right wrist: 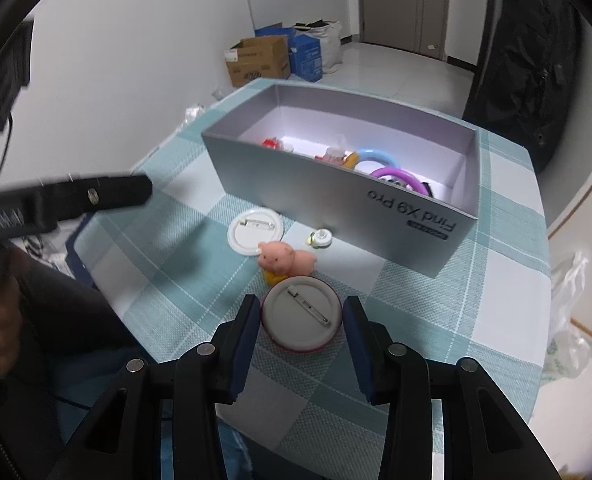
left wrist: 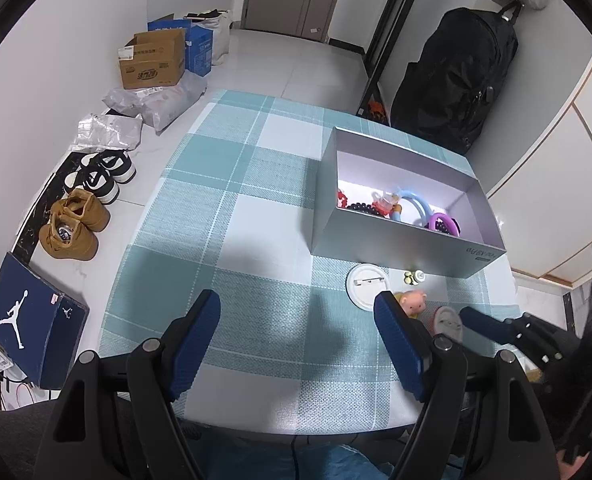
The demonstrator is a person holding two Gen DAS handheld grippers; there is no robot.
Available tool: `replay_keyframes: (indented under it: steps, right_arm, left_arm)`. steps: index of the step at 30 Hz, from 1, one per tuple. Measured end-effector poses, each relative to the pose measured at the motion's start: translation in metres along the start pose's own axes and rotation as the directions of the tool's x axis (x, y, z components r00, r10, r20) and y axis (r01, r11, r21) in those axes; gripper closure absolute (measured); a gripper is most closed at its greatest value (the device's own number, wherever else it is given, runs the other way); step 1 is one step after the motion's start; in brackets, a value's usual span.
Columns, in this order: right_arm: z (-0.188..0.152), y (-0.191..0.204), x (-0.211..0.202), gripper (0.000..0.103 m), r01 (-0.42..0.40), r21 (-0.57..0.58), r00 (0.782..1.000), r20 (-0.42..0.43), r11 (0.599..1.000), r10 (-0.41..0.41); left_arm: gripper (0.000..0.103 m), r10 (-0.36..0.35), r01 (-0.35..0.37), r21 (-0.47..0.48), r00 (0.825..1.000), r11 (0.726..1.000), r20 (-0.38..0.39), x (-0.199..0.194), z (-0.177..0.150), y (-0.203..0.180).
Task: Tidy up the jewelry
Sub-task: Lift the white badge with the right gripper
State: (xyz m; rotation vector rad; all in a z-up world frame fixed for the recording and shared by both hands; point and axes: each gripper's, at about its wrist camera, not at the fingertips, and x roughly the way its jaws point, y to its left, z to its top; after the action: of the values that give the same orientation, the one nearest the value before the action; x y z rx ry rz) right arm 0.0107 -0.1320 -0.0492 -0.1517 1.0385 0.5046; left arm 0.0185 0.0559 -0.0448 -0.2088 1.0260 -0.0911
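Note:
A grey open box (right wrist: 336, 196) (left wrist: 396, 244) on the checked tablecloth holds bracelets and rings. In front of it lie a white pin badge (right wrist: 255, 231) (left wrist: 366, 282), a small bee charm (right wrist: 321, 238) (left wrist: 414, 277), a pink pig figure (right wrist: 286, 260) (left wrist: 412, 300) and a red-rimmed pin badge (right wrist: 301, 316) (left wrist: 448, 322). My right gripper (right wrist: 302, 336) is open, its fingers either side of the red-rimmed badge, apart from it. My left gripper (left wrist: 300, 344) is open and empty over the cloth, left of the pig.
The table's near edge (left wrist: 296, 426) is close to me. On the floor to the left are shoes (left wrist: 76, 220), a blue shoebox (left wrist: 28, 320) and cardboard boxes (left wrist: 152, 60). A black bag (left wrist: 456, 76) stands behind the table.

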Motion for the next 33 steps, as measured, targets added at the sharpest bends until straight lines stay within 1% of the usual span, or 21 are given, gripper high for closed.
replay_keyframes:
  steps: [5, 10, 15, 19, 24, 33]
  right_arm:
    - [0.008, -0.008, -0.014, 0.062, -0.031, 0.055, 0.999, 0.031, 0.998, 0.029]
    - [0.01, -0.016, -0.034, 0.062, -0.068, 0.094, 0.995, 0.077, 0.993, 0.061]
    - [0.01, -0.022, -0.049, 0.062, -0.092, 0.102, 0.989, 0.123, 0.991, 0.08]
    - [0.011, -0.029, -0.057, 0.062, -0.12, 0.123, 0.984, 0.147, 0.985, 0.101]
    - [0.011, -0.038, -0.061, 0.062, -0.131, 0.143, 0.981, 0.16, 0.981, 0.108]
    - [0.01, -0.052, -0.067, 0.061, -0.158, 0.192, 0.976, 0.177, 0.969, 0.124]
  left_arm:
    - [0.028, 0.011, -0.01, 0.046, 1.0, 0.999, -0.023, 0.01, -0.002, -0.01]
    - [0.028, 0.09, -0.083, 0.147, 0.995, 0.986, -0.041, 0.027, -0.004, -0.029]
    - [0.027, 0.137, -0.12, 0.219, 0.988, 0.968, -0.065, 0.044, -0.005, -0.041]
    - [0.028, 0.12, -0.097, 0.219, 0.988, 0.971, -0.094, 0.051, -0.005, -0.044]
    - [0.028, 0.116, -0.084, 0.235, 0.985, 0.968, -0.124, 0.06, -0.005, -0.05]
    - [0.028, 0.103, -0.072, 0.244, 0.988, 0.967, -0.116, 0.062, -0.003, -0.054]
